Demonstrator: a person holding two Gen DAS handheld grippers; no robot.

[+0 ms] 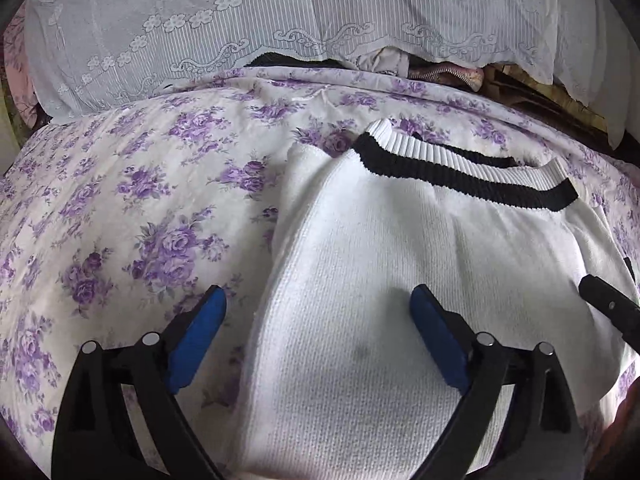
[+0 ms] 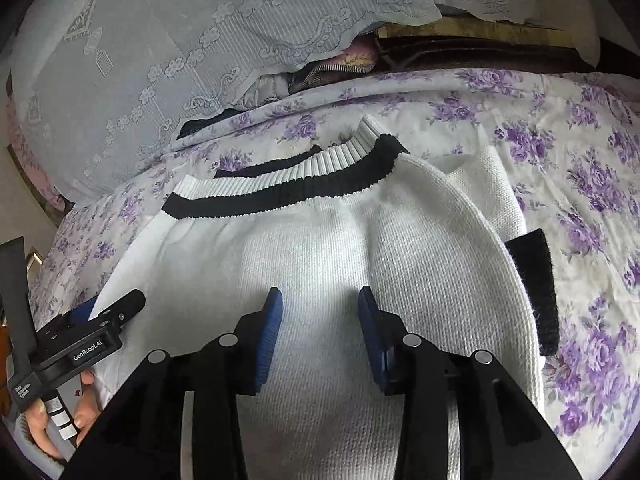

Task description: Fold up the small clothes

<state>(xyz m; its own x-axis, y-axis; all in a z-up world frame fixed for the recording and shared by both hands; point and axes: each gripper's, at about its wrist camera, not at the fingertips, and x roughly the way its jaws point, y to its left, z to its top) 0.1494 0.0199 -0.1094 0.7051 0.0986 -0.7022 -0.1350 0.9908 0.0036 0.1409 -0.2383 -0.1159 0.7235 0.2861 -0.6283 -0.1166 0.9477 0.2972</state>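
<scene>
A white knit sweater [image 1: 380, 280] [image 2: 320, 248] with a black-striped ribbed collar [image 1: 460, 172] [image 2: 288, 188] lies flat on the bed, both sides folded inward. A black cuff [image 2: 536, 288] sticks out at its right edge. My left gripper [image 1: 318, 300] hovers open and wide over the sweater's left folded edge, one blue pad over the sheet and one over the knit. My right gripper [image 2: 320, 300] is open just above the sweater's body, with nothing pinched. Each gripper shows at the edge of the other's view.
The bed is covered by a sheet with purple flowers [image 1: 140, 220] [image 2: 580, 180]. A white lace cloth [image 1: 280, 20] [image 2: 160, 40] drapes a pile at the far side, with other clothes [image 2: 320, 72] peeking out beneath it. A hand [image 2: 80, 404] holds the left gripper's handle.
</scene>
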